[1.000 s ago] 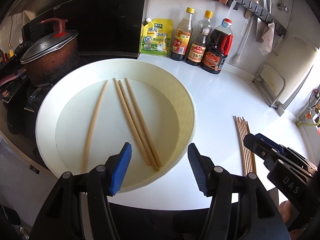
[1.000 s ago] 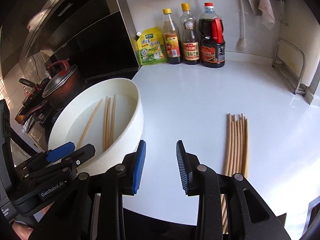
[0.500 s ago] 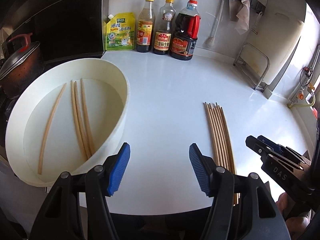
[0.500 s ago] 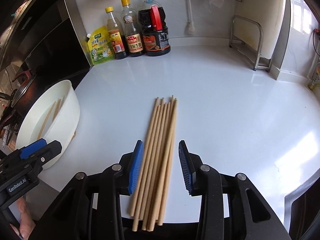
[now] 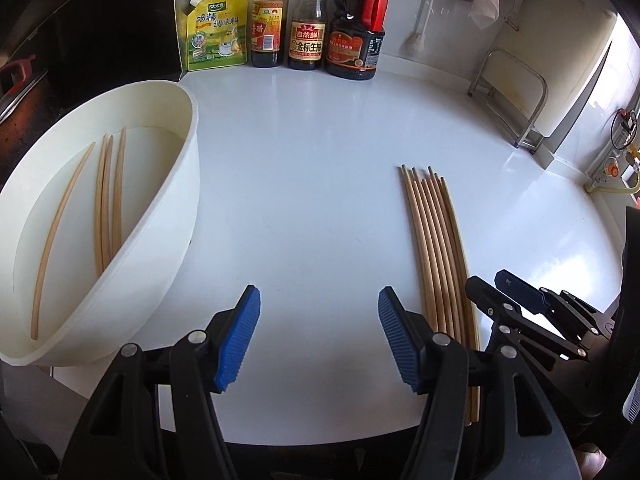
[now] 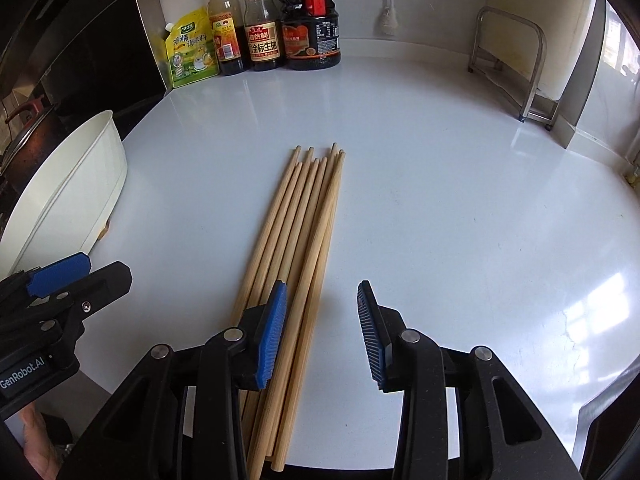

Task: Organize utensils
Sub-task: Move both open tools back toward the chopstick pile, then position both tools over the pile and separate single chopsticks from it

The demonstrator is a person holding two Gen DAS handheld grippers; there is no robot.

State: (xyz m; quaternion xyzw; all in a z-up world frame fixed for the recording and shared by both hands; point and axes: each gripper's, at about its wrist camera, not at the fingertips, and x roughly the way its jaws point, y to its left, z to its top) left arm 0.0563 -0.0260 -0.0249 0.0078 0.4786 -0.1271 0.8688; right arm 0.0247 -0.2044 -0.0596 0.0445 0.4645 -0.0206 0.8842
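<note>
Tan chopsticks (image 6: pixel 308 240); white counter (image 6: pixel 440 160); cream basin (image 5: pixel 168 208); blue ribbed pads (image 6: pixel 272 332); perhaps yellow-green pouch (image 5: pixel 216 32)

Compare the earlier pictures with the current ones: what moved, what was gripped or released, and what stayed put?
Both grippers swung away from the white basin toward the chopstick bundle on the counter. The right gripper, its fingers just opened a little, now has part of the bundle between them, ungripped. The left gripper holds nothing. Bundle, basin and the four chopsticks inside it stayed put.

Wooden chopsticks (image 6: pixel 298 240), matt; glossy white countertop (image 6: pixel 440 200); smooth plastic basin (image 5: pixel 176 200); ribbed pads (image 5: pixel 236 340).
</note>
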